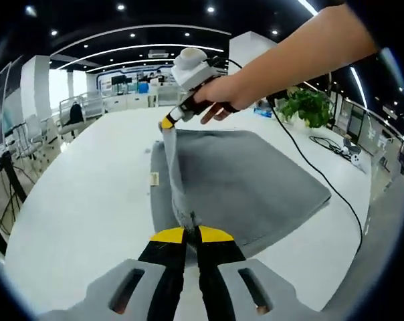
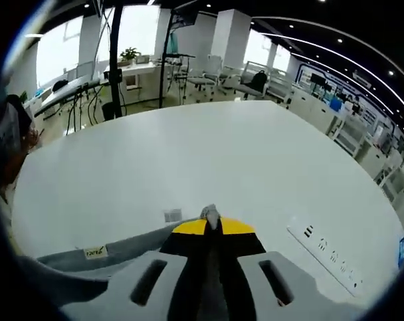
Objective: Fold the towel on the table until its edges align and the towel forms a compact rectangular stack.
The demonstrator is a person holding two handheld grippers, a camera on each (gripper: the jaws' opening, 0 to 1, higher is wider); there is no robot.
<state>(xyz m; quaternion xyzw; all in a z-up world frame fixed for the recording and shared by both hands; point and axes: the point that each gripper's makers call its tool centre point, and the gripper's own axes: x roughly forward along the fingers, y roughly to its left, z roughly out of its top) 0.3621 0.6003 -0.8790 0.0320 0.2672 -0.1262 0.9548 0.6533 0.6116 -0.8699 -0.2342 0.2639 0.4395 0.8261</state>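
Grey towel point(image 1: 255, 180) spread on white bench point(image 1: 88, 200) ahead of left tool point(image 1: 192, 233); near corner pinched shut, far corner clamped by right tool point(image 1: 167, 123), edge raised taut for folding over.

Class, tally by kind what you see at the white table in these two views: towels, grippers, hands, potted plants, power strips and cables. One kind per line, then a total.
Towels: 1, the grey towel
Grippers: 2, left gripper, right gripper
Hands: 1, hand
Potted plants: 1, plant
Power strips: 1, power strip
Cables: 1, black cable
Total: 7
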